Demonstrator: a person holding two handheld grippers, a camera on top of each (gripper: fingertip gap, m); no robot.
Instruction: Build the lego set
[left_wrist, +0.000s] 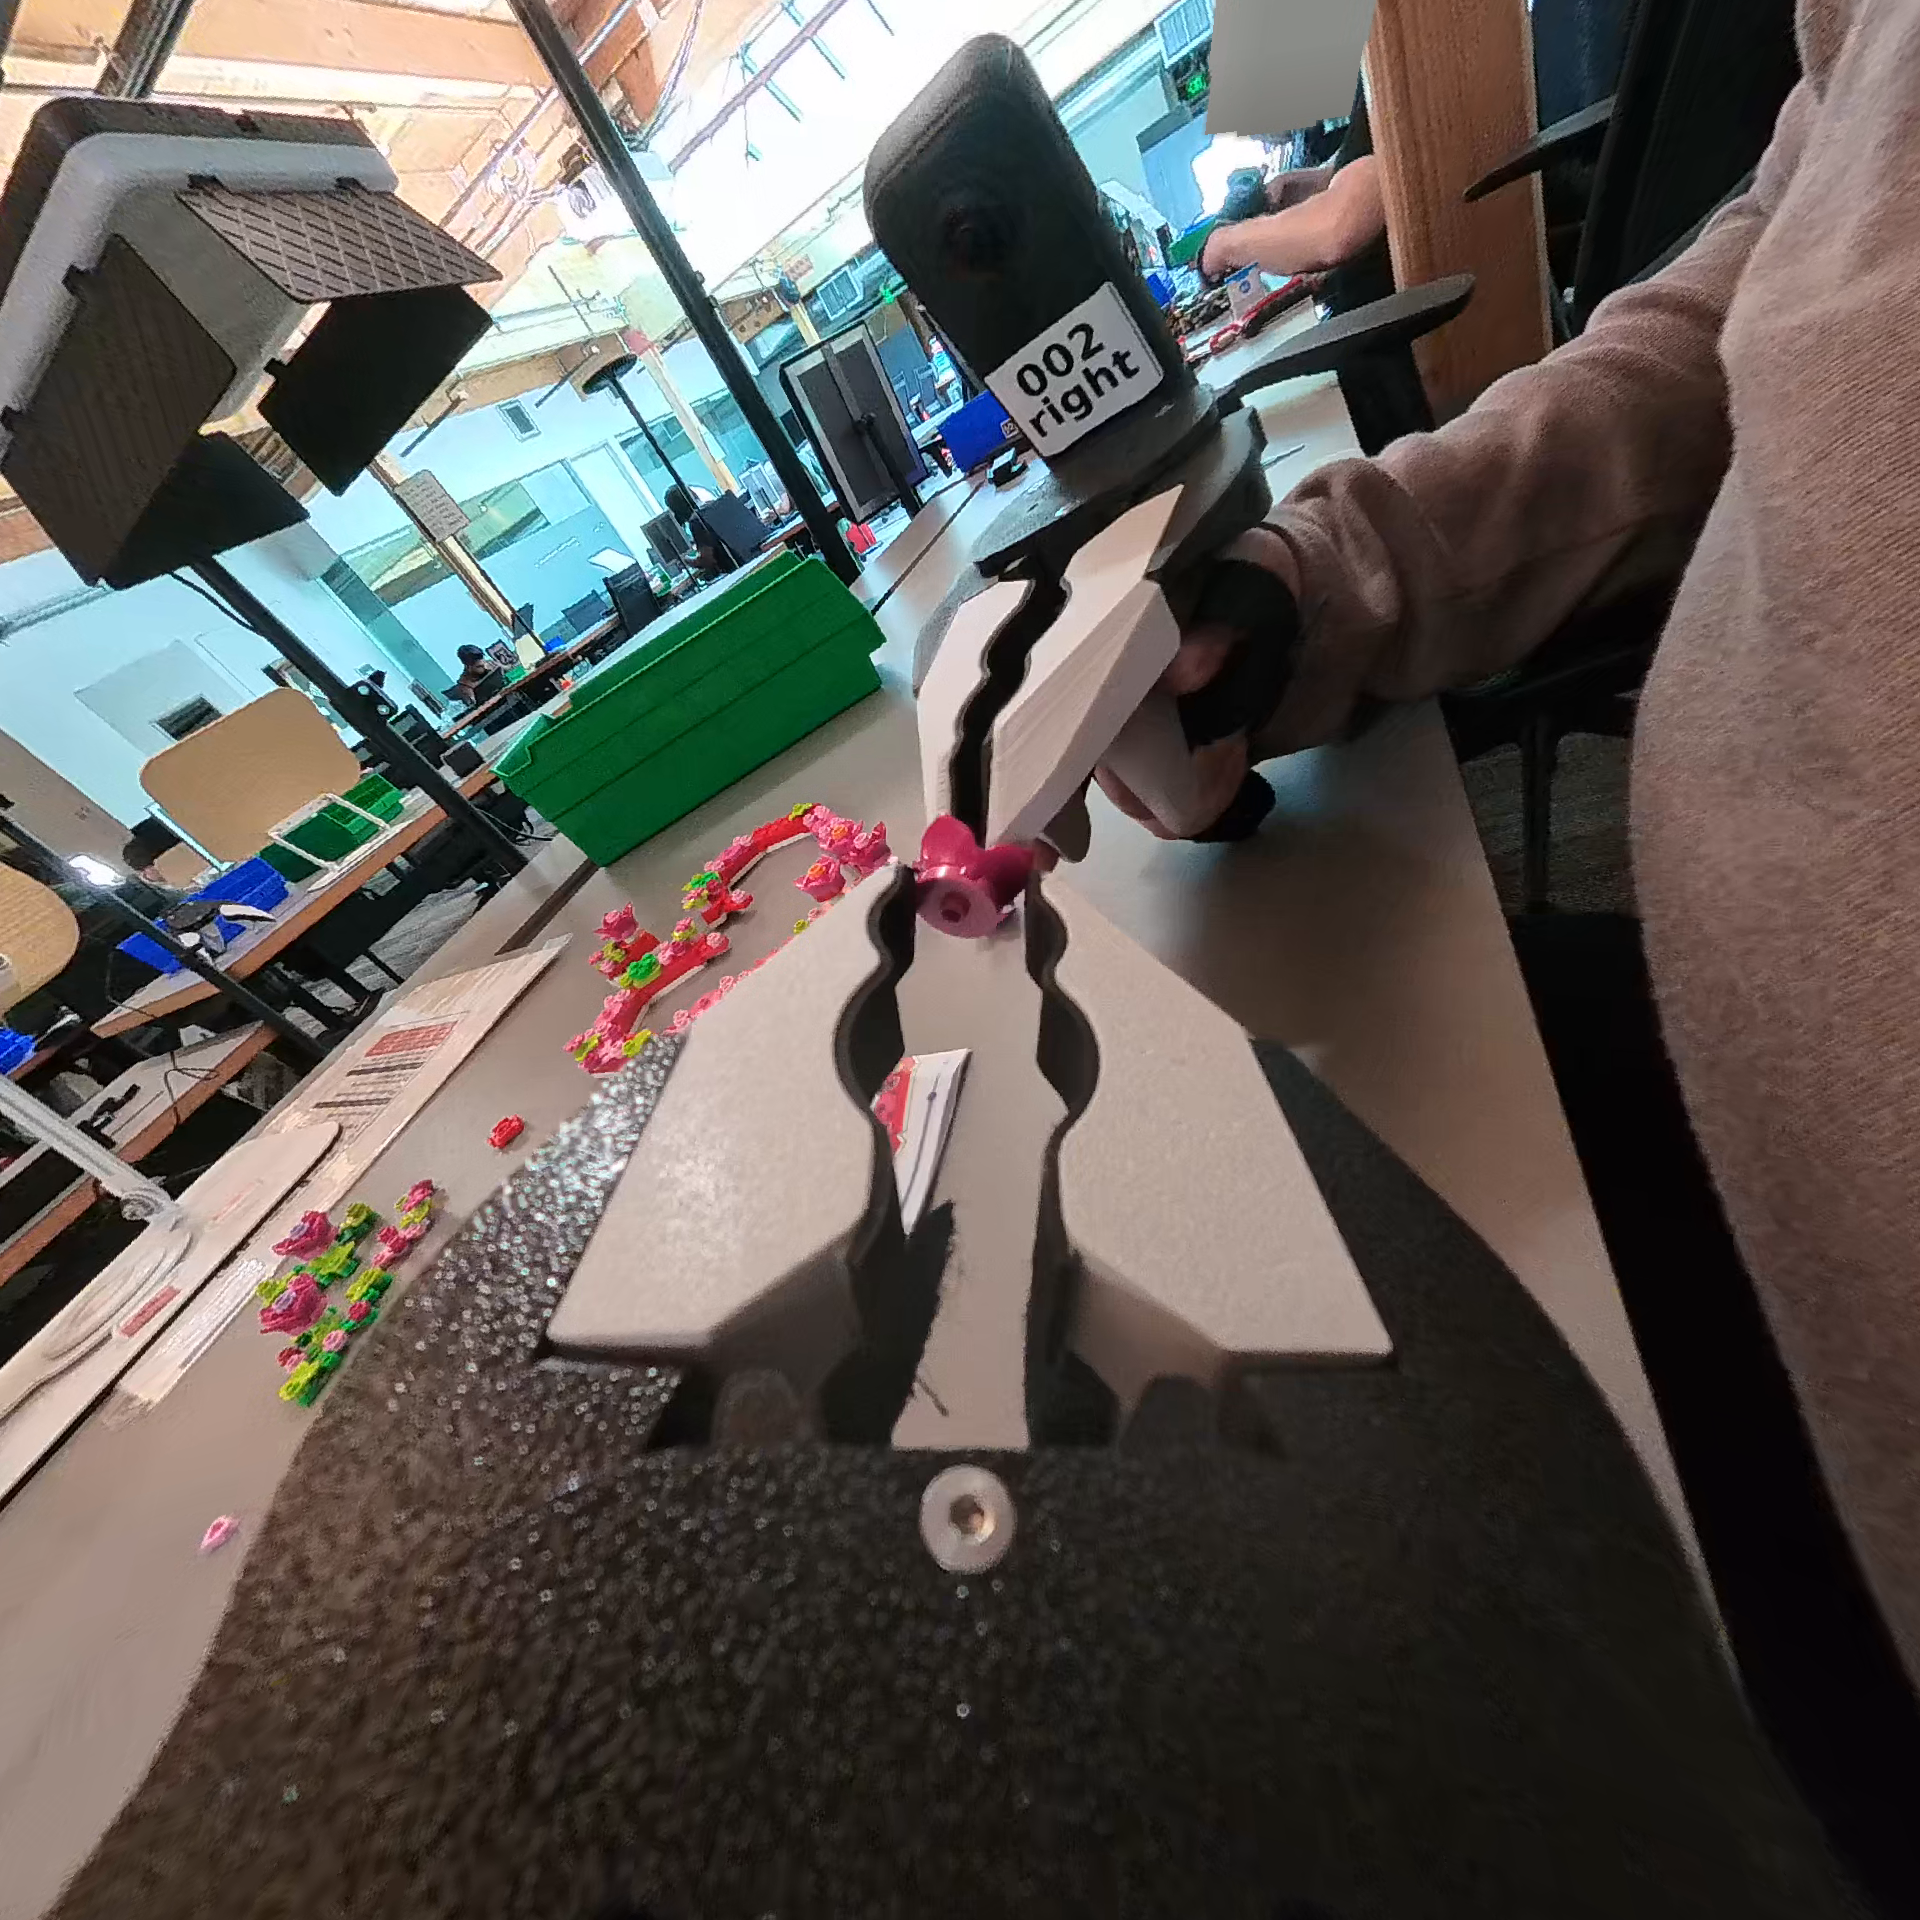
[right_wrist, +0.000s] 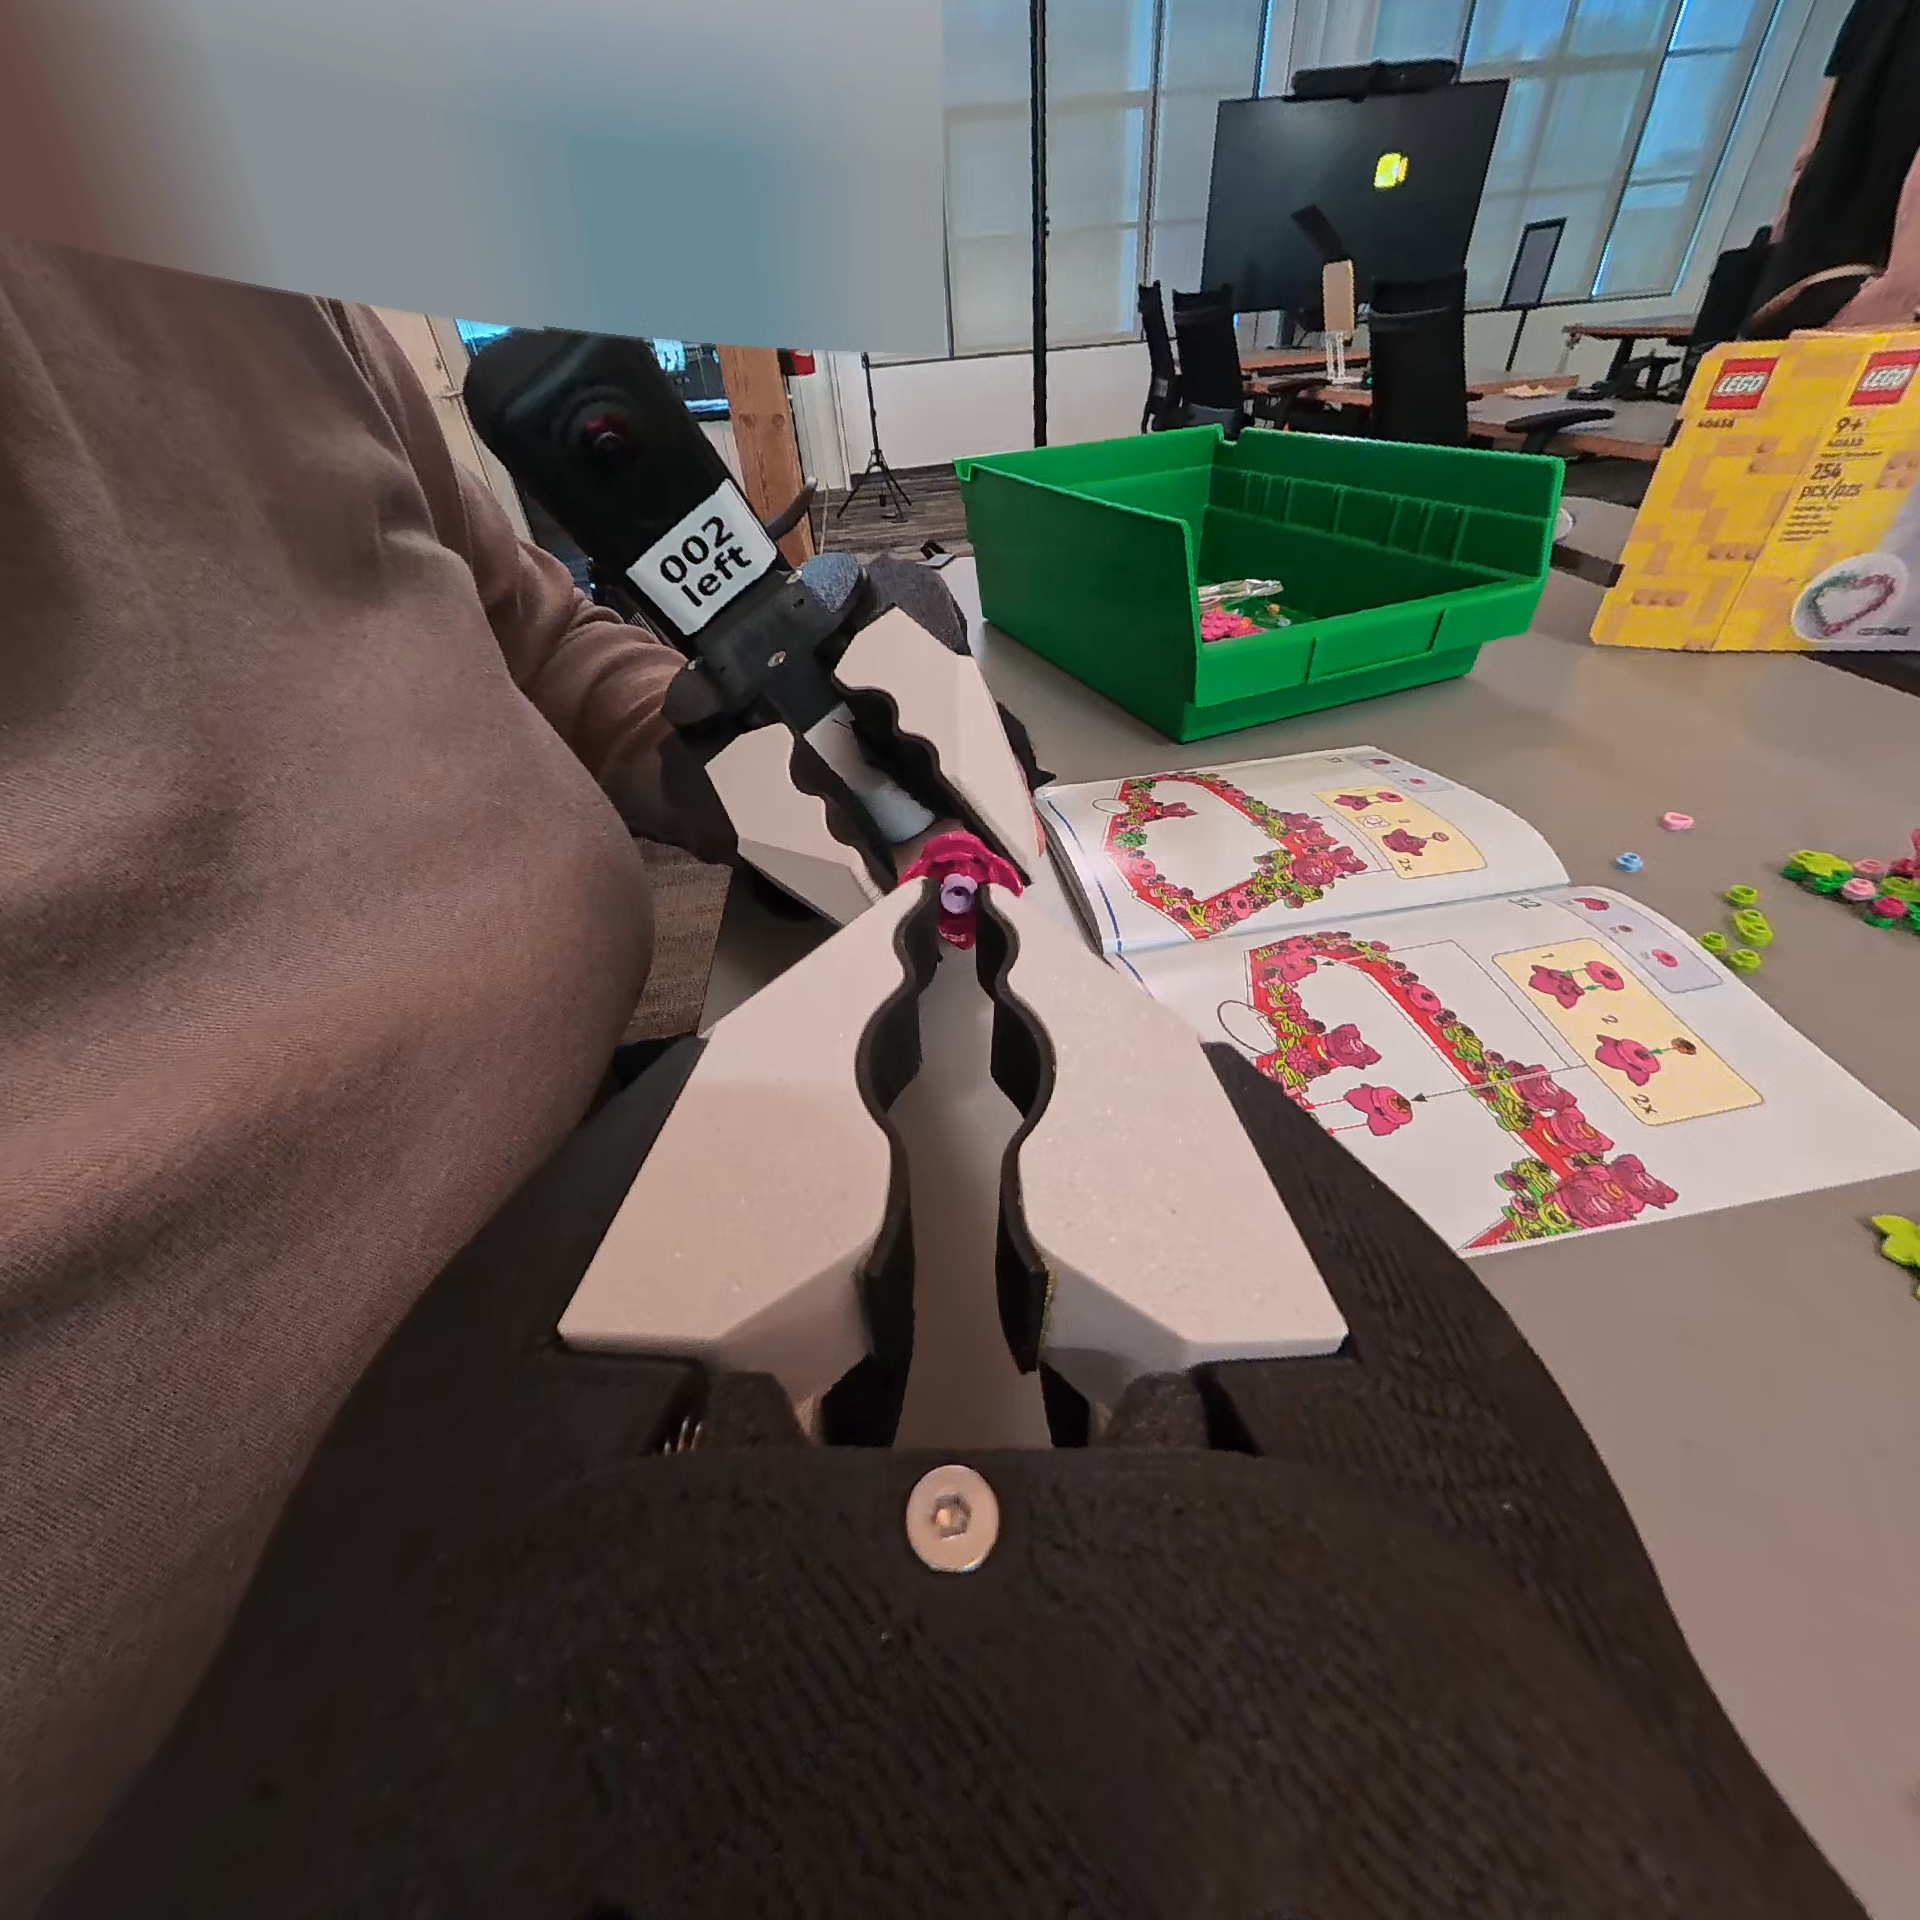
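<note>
both tongs (left_wrist: 966, 883) (right_wrist: 961, 904) tip-to-tip, clamped

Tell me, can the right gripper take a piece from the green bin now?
Probably not yet. The right gripper already pinches a small flower piece, so its jaws are occupied. The bin itself is open on top, with nothing covering it.

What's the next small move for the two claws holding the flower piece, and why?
Probably press the two claws gently together along their shared axis. The left claw grips the magenta flower-shaped lego piece, and the right claw holds a small lilac round stud against its centre; whether the stud is fully seated can't be told.
</note>
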